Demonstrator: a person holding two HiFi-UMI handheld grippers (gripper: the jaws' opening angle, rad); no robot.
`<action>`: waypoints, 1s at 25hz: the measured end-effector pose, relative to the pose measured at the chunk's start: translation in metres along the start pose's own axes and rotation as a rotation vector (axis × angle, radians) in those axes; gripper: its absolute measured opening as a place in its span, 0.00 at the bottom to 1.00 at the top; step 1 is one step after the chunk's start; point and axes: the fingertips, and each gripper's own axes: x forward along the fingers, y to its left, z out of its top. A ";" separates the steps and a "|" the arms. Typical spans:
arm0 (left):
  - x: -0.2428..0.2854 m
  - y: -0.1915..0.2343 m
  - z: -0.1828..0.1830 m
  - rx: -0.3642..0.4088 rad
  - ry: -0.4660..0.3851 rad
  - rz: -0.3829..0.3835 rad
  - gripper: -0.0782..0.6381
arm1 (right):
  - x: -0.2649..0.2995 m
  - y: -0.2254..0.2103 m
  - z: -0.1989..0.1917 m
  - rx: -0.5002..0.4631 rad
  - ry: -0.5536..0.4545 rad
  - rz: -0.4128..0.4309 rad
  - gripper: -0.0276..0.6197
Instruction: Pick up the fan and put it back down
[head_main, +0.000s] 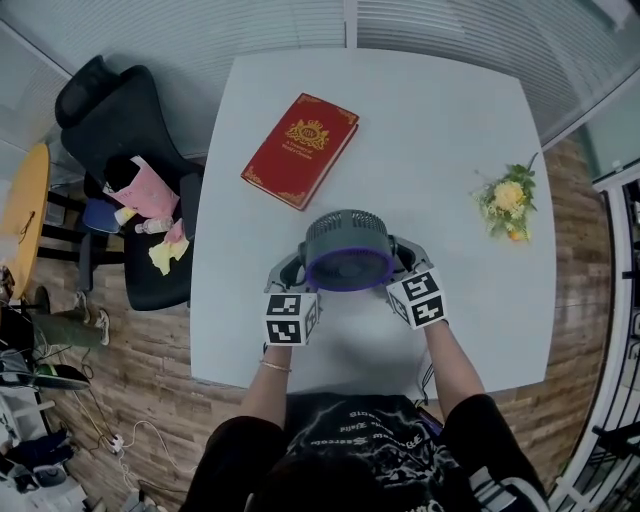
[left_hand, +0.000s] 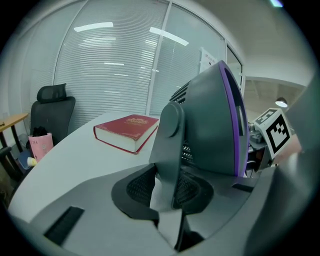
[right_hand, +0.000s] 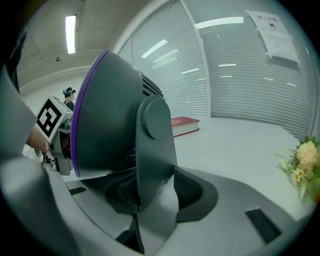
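A round grey fan (head_main: 348, 255) with a purple front ring sits at the near middle of the white table (head_main: 450, 120), face up toward me. My left gripper (head_main: 290, 268) holds its left side and my right gripper (head_main: 405, 262) its right side. In the left gripper view the fan's grey side arm (left_hand: 167, 150) stands between the dark pads, and my left gripper (left_hand: 167, 192) is shut on it. The right gripper view shows the other side arm (right_hand: 155, 150) pinched by my right gripper (right_hand: 150, 192). Whether the fan's base touches the table I cannot tell.
A red hardback book (head_main: 300, 150) lies on the table beyond the fan. A small bunch of yellow flowers (head_main: 508, 203) lies at the right. A black office chair (head_main: 130, 180) with bags on it stands off the table's left edge. Glass walls with blinds close the far side.
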 end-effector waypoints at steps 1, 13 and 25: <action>-0.003 -0.001 0.002 0.000 -0.002 0.001 0.24 | -0.003 0.001 0.002 -0.003 0.000 -0.001 0.28; -0.072 -0.018 0.015 -0.015 -0.038 0.000 0.23 | -0.059 0.042 0.023 -0.030 0.022 -0.068 0.27; -0.160 -0.027 0.013 -0.024 -0.053 -0.017 0.23 | -0.119 0.108 0.034 0.020 0.007 -0.122 0.24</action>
